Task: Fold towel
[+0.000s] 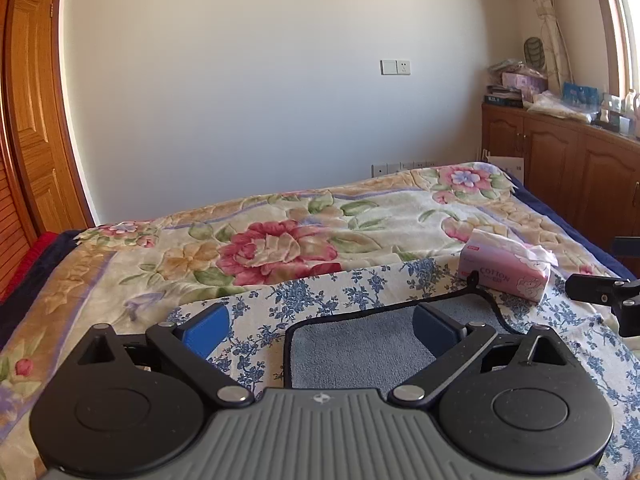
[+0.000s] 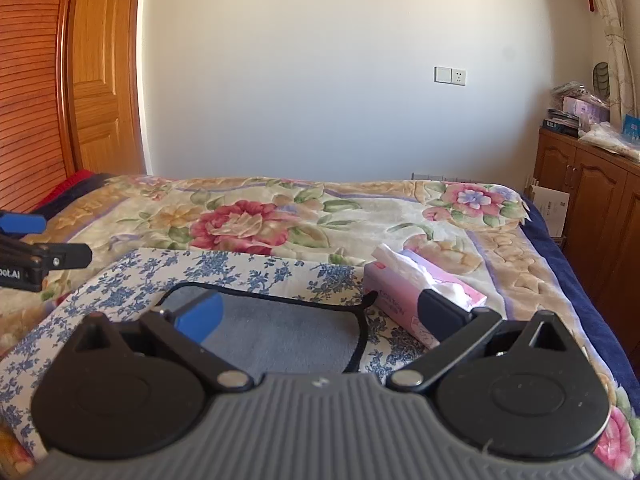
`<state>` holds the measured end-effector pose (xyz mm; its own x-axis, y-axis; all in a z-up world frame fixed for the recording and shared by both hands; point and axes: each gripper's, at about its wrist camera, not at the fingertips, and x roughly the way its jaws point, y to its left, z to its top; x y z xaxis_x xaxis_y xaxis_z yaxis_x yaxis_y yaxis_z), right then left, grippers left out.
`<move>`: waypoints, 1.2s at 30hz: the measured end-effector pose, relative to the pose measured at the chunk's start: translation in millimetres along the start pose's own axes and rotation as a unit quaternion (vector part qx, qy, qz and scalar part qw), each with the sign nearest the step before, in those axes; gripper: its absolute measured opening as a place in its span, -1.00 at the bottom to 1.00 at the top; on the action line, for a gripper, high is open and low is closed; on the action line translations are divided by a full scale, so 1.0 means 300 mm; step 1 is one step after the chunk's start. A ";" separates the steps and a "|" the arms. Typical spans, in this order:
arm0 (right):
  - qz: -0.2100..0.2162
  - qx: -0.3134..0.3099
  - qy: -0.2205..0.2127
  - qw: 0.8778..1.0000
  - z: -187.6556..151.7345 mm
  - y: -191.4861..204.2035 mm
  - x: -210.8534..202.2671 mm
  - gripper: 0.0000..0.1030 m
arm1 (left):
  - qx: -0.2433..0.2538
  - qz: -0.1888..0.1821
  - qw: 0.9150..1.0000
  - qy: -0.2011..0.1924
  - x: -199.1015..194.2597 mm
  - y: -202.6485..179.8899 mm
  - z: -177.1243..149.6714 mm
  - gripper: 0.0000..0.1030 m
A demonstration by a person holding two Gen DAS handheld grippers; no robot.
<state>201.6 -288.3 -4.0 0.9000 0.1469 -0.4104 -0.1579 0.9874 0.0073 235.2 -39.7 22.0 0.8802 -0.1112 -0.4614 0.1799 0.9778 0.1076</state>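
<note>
Bedroom w/ plain white wall (image 1: 260, 100) behind the bed (image 1: 280, 236). Bed wears a floral blanket, big red flower near its middle; navy edging on the bed's right side. Left of bed: wooden door (image 2: 102, 72) & slatted wood panel (image 2: 28, 80). On the wall above bed: white switch/socket plate (image 1: 395, 67); low row of outlets (image 1: 402, 167) just behind the bed's far edge. Right of bed: brown wooden cabinet (image 1: 560, 168), top cluttered w/ boxes, bags, bottles. Above cabinet: patterned curtain (image 1: 550, 20) & bright window (image 1: 628, 28). Sunlight hits the wall's left edge by the door.
</note>
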 end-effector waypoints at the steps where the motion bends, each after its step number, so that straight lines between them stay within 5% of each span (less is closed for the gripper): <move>1: -0.001 0.000 -0.001 1.000 -0.002 0.003 -0.010 1.00 | 0.000 0.000 1.000 0.000 -0.010 -0.001 -0.001 0.96; 36: -0.001 0.000 -0.011 1.000 -0.044 0.075 -0.276 1.00 | -0.017 0.003 1.000 0.008 -0.342 -0.016 -0.139 1.00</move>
<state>118.3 -279.1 18.0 0.9090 0.1464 -0.3904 -0.1559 0.9878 0.0075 125.7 -25.5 32.1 0.8739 -0.1036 -0.4749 0.1605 0.9837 0.0808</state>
